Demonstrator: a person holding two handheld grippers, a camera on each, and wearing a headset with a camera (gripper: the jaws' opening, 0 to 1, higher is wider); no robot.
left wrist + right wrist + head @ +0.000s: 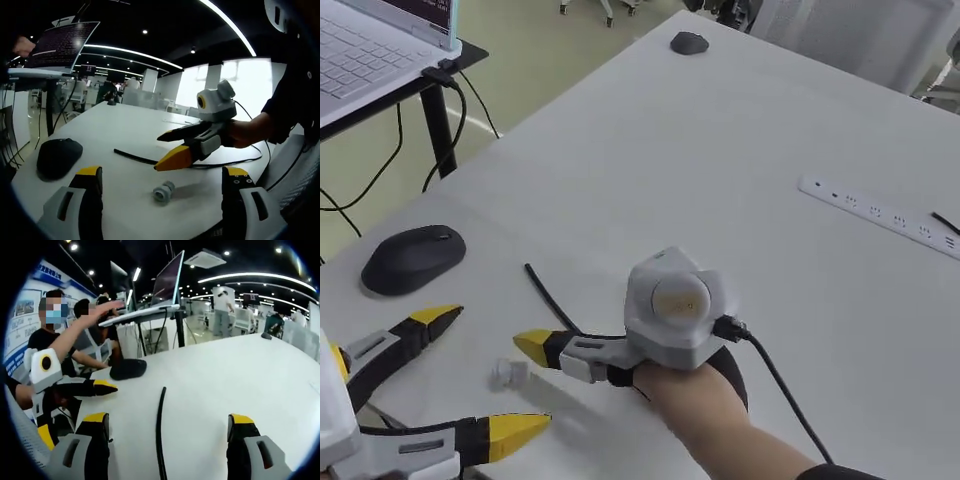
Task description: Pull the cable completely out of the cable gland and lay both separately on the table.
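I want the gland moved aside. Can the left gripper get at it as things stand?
Probably yes. The left gripper is open, and the cable gland lies on bare table straight ahead between its jaws. The right gripper hangs just beyond it, not in the path.

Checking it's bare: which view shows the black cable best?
The right gripper view: the cable runs long and bare between the right tool's open jaws. Head view: a short stretch, the rest behind that tool. Left gripper view: thin and distant.
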